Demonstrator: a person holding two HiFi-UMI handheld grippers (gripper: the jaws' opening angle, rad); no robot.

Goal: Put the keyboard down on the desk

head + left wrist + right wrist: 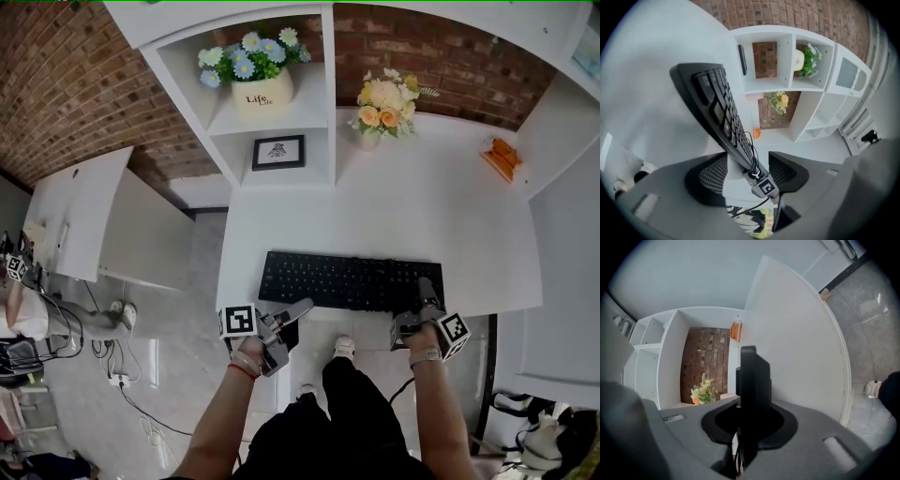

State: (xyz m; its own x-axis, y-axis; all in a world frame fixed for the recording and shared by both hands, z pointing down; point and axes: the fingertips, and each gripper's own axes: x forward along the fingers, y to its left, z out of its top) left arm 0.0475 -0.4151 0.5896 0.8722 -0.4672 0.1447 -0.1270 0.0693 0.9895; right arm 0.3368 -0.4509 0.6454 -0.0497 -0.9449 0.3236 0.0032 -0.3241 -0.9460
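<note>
Low in the head view, the left gripper (289, 326) hangs at the desk's front edge with its jaws wide apart and gripping nothing, just beside the near left corner of the flat black plastic keyboard (347, 279). The right gripper (427, 298) is clamped on the keyboard's right end. The keyboard sits along the front of the white desk (422, 206), lower centre of frame.
</note>
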